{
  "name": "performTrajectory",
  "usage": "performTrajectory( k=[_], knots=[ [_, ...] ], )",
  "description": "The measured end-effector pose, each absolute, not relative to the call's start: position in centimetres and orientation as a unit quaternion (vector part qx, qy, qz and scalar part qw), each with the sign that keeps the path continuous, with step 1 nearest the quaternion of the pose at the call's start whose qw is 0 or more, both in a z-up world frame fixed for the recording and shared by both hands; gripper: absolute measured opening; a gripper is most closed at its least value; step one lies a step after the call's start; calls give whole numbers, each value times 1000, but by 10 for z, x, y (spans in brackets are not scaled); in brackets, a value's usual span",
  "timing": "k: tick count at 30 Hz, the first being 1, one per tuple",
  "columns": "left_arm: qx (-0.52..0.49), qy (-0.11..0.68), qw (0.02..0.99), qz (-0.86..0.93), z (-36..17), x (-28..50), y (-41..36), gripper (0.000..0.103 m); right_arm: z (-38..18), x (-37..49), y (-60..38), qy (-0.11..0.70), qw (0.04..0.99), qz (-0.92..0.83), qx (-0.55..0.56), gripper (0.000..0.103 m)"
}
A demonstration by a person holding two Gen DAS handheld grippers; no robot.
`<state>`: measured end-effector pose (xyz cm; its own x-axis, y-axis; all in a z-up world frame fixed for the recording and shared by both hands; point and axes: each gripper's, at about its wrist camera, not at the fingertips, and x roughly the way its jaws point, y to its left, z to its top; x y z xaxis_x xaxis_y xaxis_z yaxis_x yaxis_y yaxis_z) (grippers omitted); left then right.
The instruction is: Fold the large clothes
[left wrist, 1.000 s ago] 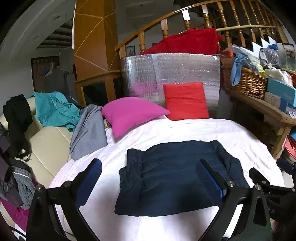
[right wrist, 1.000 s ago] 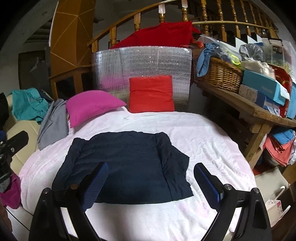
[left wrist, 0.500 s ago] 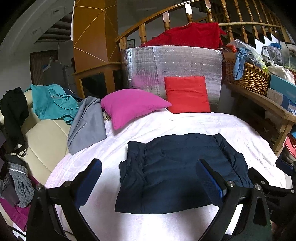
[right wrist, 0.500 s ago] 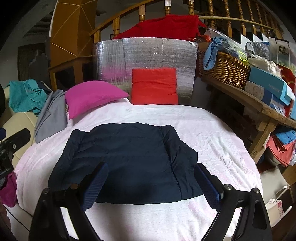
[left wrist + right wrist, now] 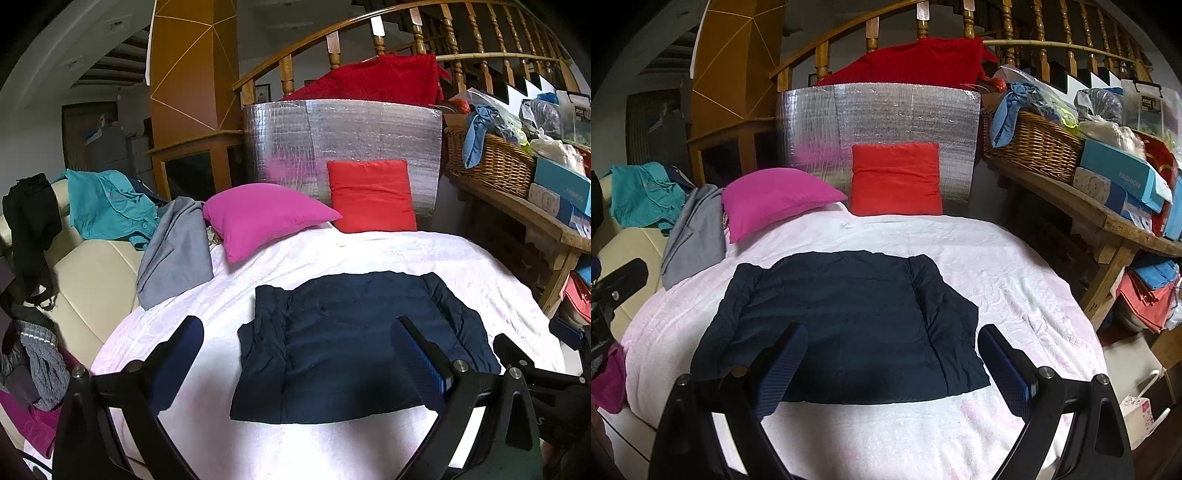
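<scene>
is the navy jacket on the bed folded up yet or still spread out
Partly folded. The jacket lies flat on the bed with both sleeves turned in over the body, forming a rough rectangle. Both grippers are open above it.

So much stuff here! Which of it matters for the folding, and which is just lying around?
For the job:
- navy jacket, spread flat on the white cover
- left gripper and right gripper, both open and empty

Just lying about:
- pink pillow
- red cushion
- grey garment
- teal garment
- wicker basket
</scene>
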<state>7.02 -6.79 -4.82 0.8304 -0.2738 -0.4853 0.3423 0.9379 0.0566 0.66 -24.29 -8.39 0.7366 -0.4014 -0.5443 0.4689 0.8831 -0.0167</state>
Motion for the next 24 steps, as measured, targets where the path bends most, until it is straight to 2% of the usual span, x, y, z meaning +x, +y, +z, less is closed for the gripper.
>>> performTrajectory(
  k=[24],
  knots=[
    [75, 243, 955, -154, -59, 92, -82, 101, -94, 24, -268, 286, 924, -241, 73, 96]
  ],
)
